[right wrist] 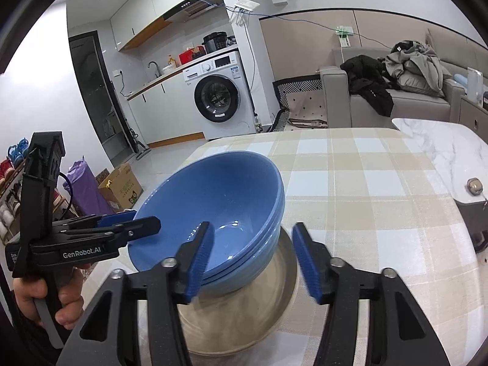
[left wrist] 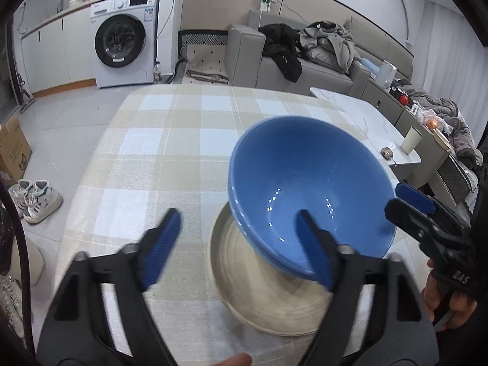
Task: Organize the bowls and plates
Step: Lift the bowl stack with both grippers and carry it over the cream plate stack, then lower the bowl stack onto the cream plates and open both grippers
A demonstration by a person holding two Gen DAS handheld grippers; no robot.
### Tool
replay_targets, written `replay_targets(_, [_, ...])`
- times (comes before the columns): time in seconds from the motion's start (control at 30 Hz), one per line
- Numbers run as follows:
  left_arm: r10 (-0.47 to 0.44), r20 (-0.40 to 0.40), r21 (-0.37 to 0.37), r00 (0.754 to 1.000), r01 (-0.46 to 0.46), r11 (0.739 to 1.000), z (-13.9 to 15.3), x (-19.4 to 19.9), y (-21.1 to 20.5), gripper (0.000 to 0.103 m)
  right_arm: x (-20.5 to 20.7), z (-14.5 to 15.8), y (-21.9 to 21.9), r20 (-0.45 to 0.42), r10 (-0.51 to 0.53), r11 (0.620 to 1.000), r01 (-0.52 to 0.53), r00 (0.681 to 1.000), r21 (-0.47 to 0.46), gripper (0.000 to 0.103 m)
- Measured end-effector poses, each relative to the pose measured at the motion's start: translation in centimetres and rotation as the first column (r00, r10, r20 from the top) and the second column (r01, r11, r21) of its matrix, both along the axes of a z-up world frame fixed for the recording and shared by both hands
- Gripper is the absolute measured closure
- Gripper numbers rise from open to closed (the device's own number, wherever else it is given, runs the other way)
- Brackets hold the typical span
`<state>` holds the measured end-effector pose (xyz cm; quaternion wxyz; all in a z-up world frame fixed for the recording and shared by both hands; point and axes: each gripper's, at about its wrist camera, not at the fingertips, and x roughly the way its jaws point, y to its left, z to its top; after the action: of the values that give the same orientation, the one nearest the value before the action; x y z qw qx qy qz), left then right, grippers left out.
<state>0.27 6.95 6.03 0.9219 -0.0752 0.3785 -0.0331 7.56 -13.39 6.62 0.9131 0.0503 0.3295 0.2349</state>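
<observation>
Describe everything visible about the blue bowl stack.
The blue bowls look like glossy glazed ceramic, several nested into one stack, about three rims showing. The stack sits tilted on a beige plate on the checked tablecloth. Both tools are open, each with one finger over the rim; neither clamps it. The top bowl looks empty.

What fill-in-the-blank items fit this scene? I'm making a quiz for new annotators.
1. The stacked bowls are ____ in colour.
2. The bowls sit on a beige ____.
3. The tablecloth has a ____ pattern.
4. The left gripper and the right gripper both have their jaws ____.

Missing words: blue; plate; checked; open
</observation>
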Motion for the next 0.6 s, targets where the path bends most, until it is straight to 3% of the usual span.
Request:
replay_targets(0.03, [-0.008,0.019,0.009,1.000,0.008,1.000,0.2,-0.4,0.1,0.020,-0.2,0.1,0.0,0.010,0.014,1.000,-0.015,1.000,0.007,0.017])
replay_targets(0.1, [-0.022,0.047,0.032,0.999,0.021,0.999,0.5,-1.1,0.5,0.016,-0.5,0.4,0.2,0.028,0.027,1.000,-0.027,0.999,0.003,0.016])
replay_targets(0.2, [-0.027,0.096,0.061,0.995,0.021,0.998,0.7,-2.2,1.0,0.009,-1.1,0.3,0.4,0.055,0.035,0.999,-0.035,0.998,-0.004,0.003])
replay_targets(0.33, [-0.054,0.173,0.099,0.983,0.038,0.994,0.8,-4.2,1.4,0.004,-1.7,0.2,0.1,0.079,0.050,0.999,-0.050,0.996,-0.007,0.001])
replay_targets(0.6, [-0.083,0.220,0.082,0.972,0.067,0.994,0.4,-6.7,2.6,0.002,-3.1,0.4,-1.1,0.157,0.059,0.998,-0.059,0.986,-0.003,0.001])
